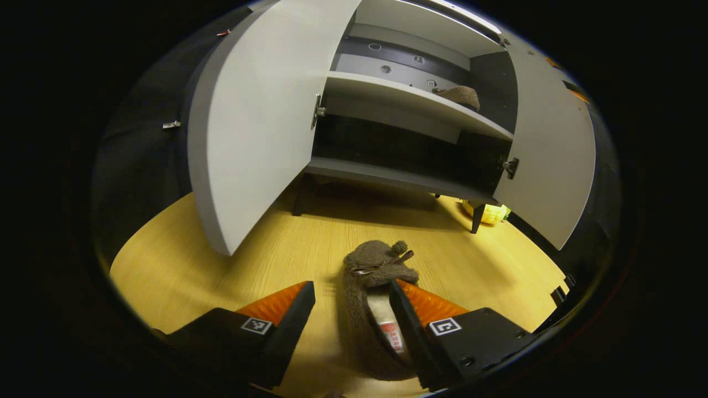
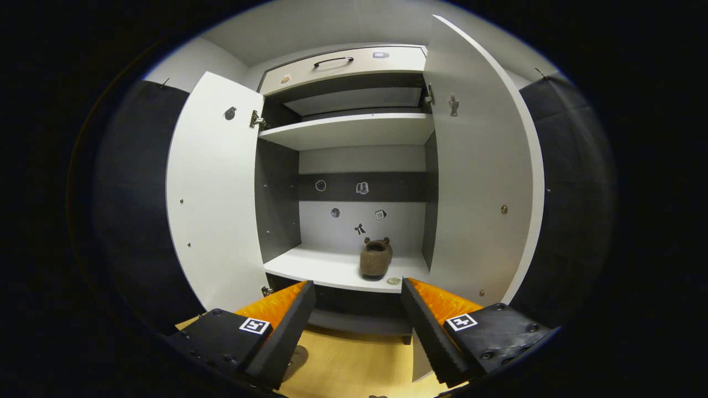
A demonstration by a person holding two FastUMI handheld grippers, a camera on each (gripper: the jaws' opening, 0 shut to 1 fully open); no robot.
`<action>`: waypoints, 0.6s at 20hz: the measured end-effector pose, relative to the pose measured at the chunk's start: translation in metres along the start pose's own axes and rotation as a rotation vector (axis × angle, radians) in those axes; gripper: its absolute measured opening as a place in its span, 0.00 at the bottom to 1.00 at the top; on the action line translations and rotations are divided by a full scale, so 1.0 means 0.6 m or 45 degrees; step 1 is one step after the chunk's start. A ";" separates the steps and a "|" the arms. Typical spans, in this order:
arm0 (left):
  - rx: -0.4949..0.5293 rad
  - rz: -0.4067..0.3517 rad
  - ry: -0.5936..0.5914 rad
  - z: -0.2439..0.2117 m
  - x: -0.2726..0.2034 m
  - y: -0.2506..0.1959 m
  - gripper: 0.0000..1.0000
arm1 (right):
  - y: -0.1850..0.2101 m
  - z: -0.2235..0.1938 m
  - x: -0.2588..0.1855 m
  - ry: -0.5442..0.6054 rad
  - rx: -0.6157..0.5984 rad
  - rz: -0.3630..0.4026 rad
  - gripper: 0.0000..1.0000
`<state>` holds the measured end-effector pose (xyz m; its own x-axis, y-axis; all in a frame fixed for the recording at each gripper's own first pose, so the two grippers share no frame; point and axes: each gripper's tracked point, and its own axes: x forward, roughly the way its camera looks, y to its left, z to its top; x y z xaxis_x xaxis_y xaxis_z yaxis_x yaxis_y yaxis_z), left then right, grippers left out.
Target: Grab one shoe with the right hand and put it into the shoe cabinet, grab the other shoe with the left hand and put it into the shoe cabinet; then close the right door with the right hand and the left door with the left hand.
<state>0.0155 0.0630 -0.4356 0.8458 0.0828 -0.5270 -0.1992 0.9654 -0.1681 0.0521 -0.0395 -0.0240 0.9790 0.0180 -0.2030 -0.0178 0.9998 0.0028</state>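
A brown fuzzy shoe [image 1: 369,293] lies on the wooden floor [image 1: 221,276], toe toward the cabinet. My left gripper [image 1: 352,296] is open and low over it; its right finger [image 1: 412,326] sits inside the shoe's opening, and the left finger stands apart on the floor side. The other brown shoe [image 2: 376,257] rests on the white cabinet's [image 2: 354,132] middle shelf, also seen from below as shoe [image 1: 462,95]. My right gripper [image 2: 358,298] is open in front of the cabinet, holding nothing. Both doors, left door [image 2: 215,193] and right door [image 2: 478,182], stand wide open.
The left door [image 1: 249,127] swings out over the floor, close ahead on the left in the left gripper view. A yellow object [image 1: 487,213] lies by the cabinet's leg. A drawer [image 2: 343,63] with a handle sits at the cabinet's top.
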 end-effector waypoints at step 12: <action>0.036 -0.066 0.089 -0.034 0.072 -0.007 0.62 | -0.011 -0.039 0.011 0.092 -0.029 -0.030 0.98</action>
<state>0.0428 0.0576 -0.4744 0.8180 0.0162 -0.5751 -0.1412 0.9747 -0.1734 0.0538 -0.0460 -0.0485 0.9620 -0.0064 -0.2728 -0.0004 0.9997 -0.0249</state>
